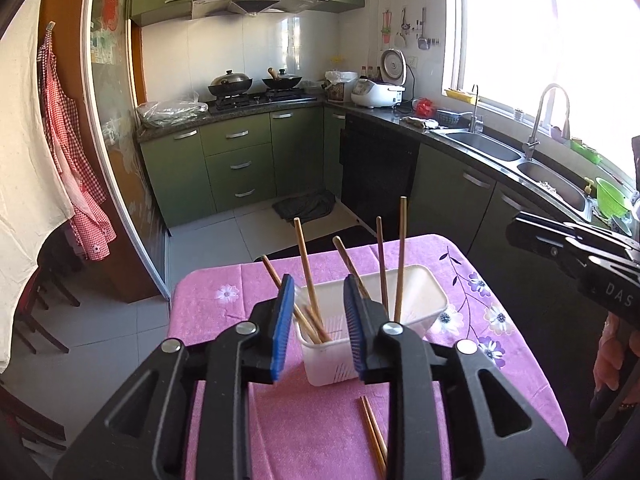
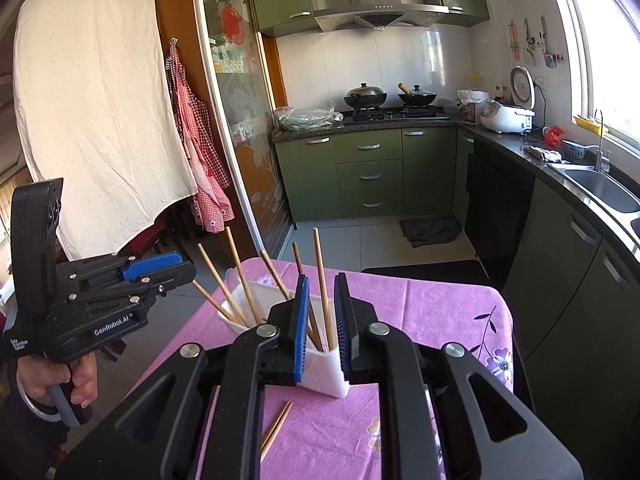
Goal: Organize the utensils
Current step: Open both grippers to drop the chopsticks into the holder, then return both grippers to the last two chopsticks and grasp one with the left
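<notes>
Wooden chopsticks (image 1: pixel 309 276); matt white plastic holder (image 1: pixel 420 300); pink cloth tablecloth (image 1: pixel 224 292).

Blown-out window (image 1: pixel 560 20) glare, fisheye-warped edges

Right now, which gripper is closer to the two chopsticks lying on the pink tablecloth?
Hard to call. The loose chopsticks lie below both: left gripper and right gripper each hang open, empty, above the white holder, neither touching them.
</notes>
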The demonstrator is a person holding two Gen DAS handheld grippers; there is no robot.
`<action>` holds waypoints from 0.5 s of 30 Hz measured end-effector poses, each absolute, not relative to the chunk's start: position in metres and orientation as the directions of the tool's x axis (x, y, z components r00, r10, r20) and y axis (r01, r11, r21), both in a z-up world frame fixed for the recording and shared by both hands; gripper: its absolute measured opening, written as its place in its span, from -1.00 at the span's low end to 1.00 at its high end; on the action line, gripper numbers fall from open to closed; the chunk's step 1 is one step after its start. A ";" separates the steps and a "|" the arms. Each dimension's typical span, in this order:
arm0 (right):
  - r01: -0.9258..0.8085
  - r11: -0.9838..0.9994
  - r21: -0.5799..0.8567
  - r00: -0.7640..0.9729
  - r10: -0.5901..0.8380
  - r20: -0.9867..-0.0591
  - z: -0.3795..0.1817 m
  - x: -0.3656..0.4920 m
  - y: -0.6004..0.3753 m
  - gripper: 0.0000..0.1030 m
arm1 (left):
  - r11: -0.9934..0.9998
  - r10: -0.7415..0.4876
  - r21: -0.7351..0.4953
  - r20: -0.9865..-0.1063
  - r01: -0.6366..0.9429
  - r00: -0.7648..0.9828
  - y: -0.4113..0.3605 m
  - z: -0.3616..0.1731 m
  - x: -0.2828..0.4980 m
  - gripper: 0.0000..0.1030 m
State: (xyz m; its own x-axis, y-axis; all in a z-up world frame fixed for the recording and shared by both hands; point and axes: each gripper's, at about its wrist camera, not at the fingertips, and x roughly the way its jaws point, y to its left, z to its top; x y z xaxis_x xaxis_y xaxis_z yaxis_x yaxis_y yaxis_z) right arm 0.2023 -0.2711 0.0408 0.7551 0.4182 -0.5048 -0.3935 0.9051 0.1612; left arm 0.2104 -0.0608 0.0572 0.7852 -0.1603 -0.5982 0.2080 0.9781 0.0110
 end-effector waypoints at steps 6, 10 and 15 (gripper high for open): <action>-0.384 0.908 0.171 0.701 0.406 -0.586 -0.006 0.157 -0.290 -0.58 | 0.976 -0.173 -0.033 -0.716 0.214 0.677 -0.055 0.025 0.181 -0.20; -0.345 0.927 0.146 0.673 0.353 -0.650 -0.054 0.139 -0.297 -0.48 | 0.966 -0.204 -0.077 -0.816 0.249 0.540 -0.065 -0.033 0.168 -0.20; -0.321 0.928 0.191 0.631 0.360 -0.687 -0.096 0.129 -0.303 -0.48 | 0.963 -0.200 -0.097 -0.883 0.252 0.424 -0.084 -0.094 0.171 -0.42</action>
